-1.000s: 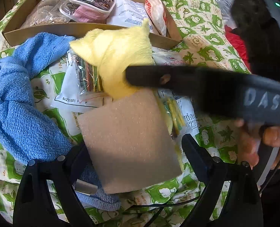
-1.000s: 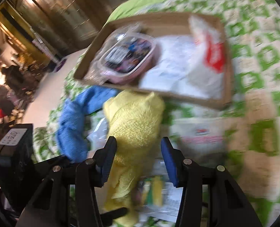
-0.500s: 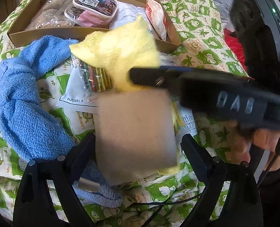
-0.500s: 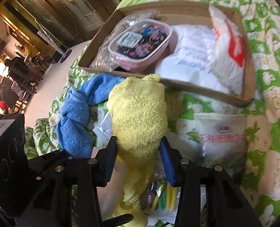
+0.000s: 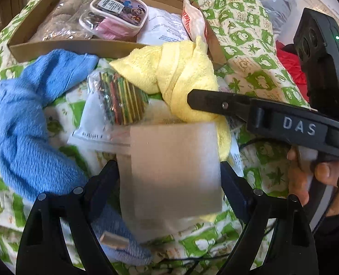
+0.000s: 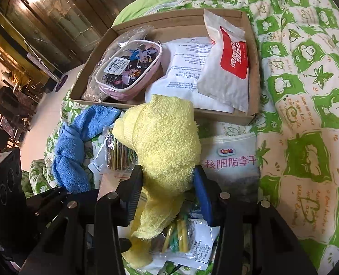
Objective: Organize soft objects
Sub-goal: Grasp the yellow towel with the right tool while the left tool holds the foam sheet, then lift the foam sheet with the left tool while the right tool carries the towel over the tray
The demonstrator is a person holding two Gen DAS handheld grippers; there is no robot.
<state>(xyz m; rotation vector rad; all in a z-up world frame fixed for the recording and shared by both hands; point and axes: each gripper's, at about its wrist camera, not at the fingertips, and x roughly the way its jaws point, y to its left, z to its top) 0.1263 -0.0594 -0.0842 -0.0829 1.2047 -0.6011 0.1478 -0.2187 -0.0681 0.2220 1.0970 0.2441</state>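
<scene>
My right gripper [image 6: 169,181] is shut on a yellow towel [image 6: 167,137] and holds it bunched just in front of the cardboard box [image 6: 253,52]. The towel [image 5: 180,75] and right gripper [image 5: 206,100] also show in the left wrist view. My left gripper [image 5: 169,174] is shut on a beige foam sponge block [image 5: 174,169], held above the bed. A blue towel [image 5: 27,123] lies to the left on the green patterned bedspread [image 5: 249,29]; it also shows in the right wrist view [image 6: 70,151].
The box holds a pink pouch [image 6: 130,66], white packets [image 6: 187,68] and a red-and-white bag [image 6: 231,68]. A bag of coloured sticks [image 5: 121,96] and a Dole packet [image 6: 231,160] lie on the bedspread. A person's hand [image 5: 307,174] grips the right tool.
The right gripper has closed on the yellow towel and lifted it toward the box. The foam block in the left gripper has shifted slightly right and upright.
</scene>
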